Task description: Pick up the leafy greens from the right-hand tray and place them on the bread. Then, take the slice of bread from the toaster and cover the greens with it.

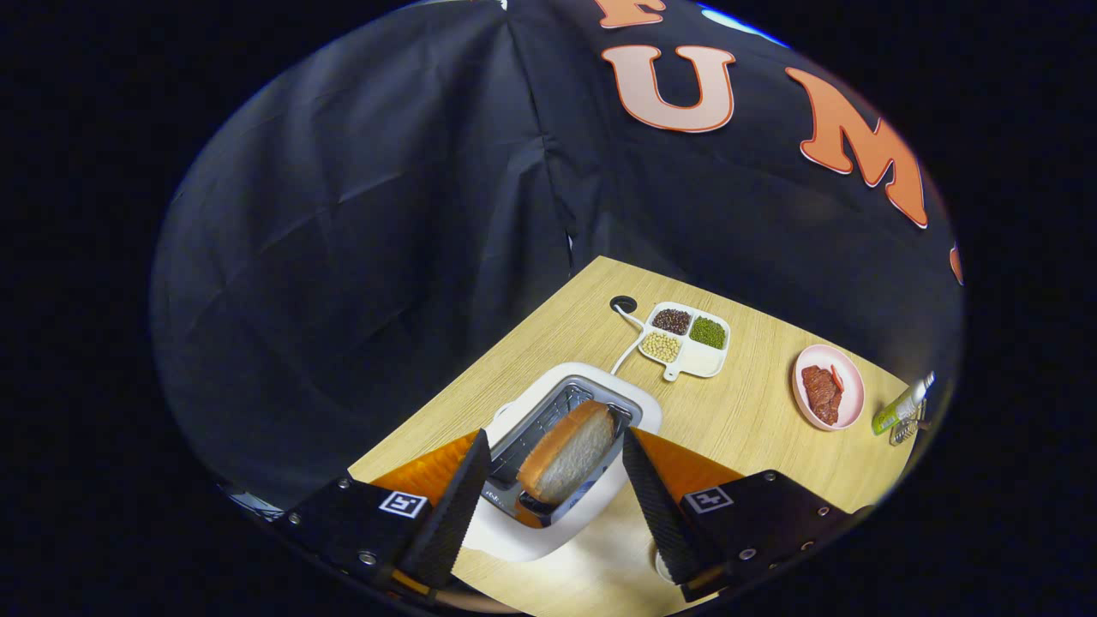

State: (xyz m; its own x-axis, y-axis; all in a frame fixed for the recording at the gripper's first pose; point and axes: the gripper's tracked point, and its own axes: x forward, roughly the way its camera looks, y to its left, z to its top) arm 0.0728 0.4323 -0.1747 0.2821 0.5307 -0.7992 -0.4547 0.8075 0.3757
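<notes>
Wood-grain table (746, 411) carries your white toaster (572, 446) near its front edge, the bread slice (570, 452) standing in its slot. Your gripper (555, 480) is spread open, fingers flanking the slice without touching. Beyond sit a divided bean tray (691, 341) and a pink meat plate (828, 386).

Tongs (555, 480) with ridged wedge fingers, screwed black mounts, square black-and-white marker tags

We observe a white toaster (572, 403) with grey metal slots, a slice of bread (570, 452) with tan crust and pale crumb, a light wood-grain table (746, 411), a pink plate (848, 386) bearing dark red meat (821, 394), and a white divided tray (696, 360) containing brown, green and beige beans.
</notes>
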